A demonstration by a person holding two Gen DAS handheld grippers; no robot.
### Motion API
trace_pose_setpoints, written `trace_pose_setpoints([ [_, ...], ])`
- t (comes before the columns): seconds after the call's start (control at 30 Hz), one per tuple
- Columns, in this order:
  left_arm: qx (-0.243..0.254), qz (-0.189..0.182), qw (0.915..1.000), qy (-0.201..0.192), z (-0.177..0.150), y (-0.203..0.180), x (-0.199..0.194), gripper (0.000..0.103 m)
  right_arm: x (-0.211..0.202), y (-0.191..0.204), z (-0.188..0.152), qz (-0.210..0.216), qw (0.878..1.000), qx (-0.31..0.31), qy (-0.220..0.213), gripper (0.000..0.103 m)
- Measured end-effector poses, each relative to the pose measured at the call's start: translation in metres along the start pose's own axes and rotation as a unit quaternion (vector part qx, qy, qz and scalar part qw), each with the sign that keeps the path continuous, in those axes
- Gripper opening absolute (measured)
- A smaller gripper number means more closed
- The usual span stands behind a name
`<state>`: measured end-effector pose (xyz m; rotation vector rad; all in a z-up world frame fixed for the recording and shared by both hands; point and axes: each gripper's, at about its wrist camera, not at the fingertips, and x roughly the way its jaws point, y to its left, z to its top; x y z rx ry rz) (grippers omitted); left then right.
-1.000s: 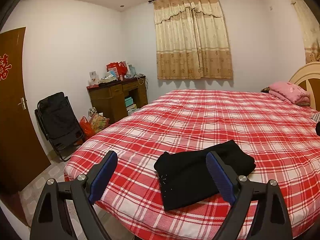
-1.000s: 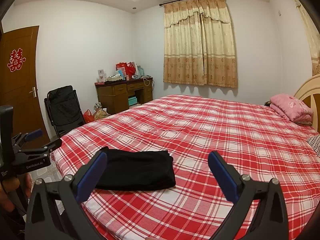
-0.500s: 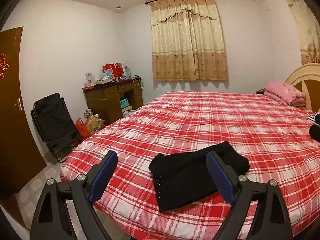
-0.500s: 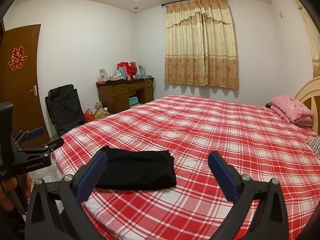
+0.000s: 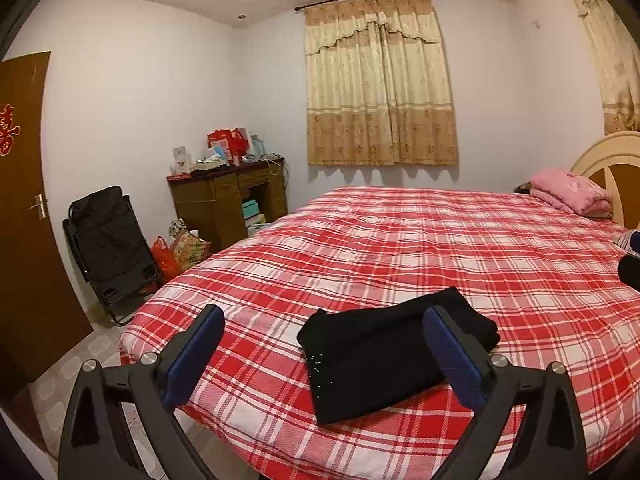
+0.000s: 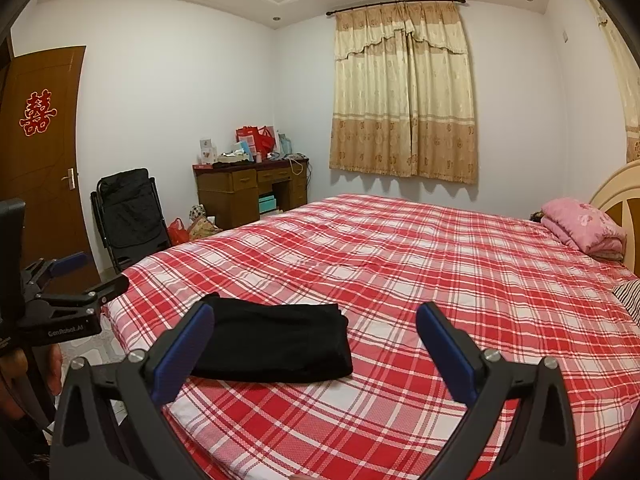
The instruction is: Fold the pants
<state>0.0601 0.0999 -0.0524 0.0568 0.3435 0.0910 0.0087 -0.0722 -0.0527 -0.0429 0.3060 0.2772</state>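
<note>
The black pants [image 5: 384, 356] lie folded into a compact rectangle near the front edge of the bed with the red plaid cover [image 5: 420, 248]. My left gripper [image 5: 320, 332] is open and empty, held above and short of the pants. In the right wrist view the folded pants [image 6: 276, 344] lie left of centre. My right gripper [image 6: 316, 328] is open and empty, above the bed to the right of the pants. The left gripper [image 6: 76, 272] also shows at the left edge of that view.
A pink folded blanket [image 5: 568, 192] and headboard [image 5: 612, 168] are at the far right. A wooden desk [image 5: 228, 204] with clutter, a black folding chair [image 5: 108, 248] and bags stand by the left wall. A brown door [image 5: 24, 216] is at the far left.
Both grippers have drawn back slightly from the bed. The left wrist view has turned a little left, so the pants sit further right in it. The pants have not moved.
</note>
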Motion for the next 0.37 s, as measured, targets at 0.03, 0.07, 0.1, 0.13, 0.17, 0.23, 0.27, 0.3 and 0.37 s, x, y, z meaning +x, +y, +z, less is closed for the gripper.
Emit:
trace_pose_setpoints([
  [0.03, -0.001, 0.000, 1.0000, 0.001, -0.0006, 0.0004, 0.0009, 0.102, -0.0001, 0.0002, -0.0002, 0.000, 1.000, -0.001, 0.000, 0.103],
  [0.07, -0.002, -0.002, 1.0000, 0.004, -0.0015, 0.0012, 0.0023, 0.102, 0.0000, 0.0004, -0.0002, 0.000, 1.000, -0.001, 0.000, 0.103],
  [0.1, -0.003, -0.003, 1.0000, 0.007, -0.0023, 0.0014, 0.0037, 0.102, 0.0001, 0.0008, -0.0001, 0.000, 1.000, -0.002, 0.000, 0.103],
  [0.13, -0.004, -0.008, 0.9999, 0.007, -0.0034, 0.0020, 0.0046, 0.102, 0.0005, 0.0006, -0.0005, 0.000, 1.000, -0.002, 0.001, 0.103],
  [0.17, -0.003, -0.010, 0.9999, 0.007, -0.0043, 0.0022, 0.0049, 0.102, 0.0011, 0.0007, -0.0009, 0.001, 1.000, -0.003, 0.002, 0.103],
  [0.23, -0.001, -0.013, 0.9999, 0.007, -0.0055, 0.0012, 0.0051, 0.102, 0.0030, 0.0012, -0.0020, 0.001, 1.000, -0.004, 0.004, 0.103],
  [0.27, -0.001, -0.015, 0.9999, 0.007, -0.0057, 0.0010, 0.0049, 0.102, 0.0040, 0.0014, -0.0027, 0.001, 1.000, -0.005, 0.005, 0.103],
  [0.3, 0.000, -0.017, 0.9998, 0.006, -0.0058, 0.0009, 0.0047, 0.102, 0.0051, 0.0016, -0.0033, 0.000, 1.000, -0.006, 0.006, 0.103],
  [0.37, 0.003, -0.023, 0.9997, 0.008, -0.0051, 0.0000, 0.0057, 0.102, 0.0069, 0.0027, -0.0055, -0.002, 1.000, -0.007, 0.009, 0.103],
])
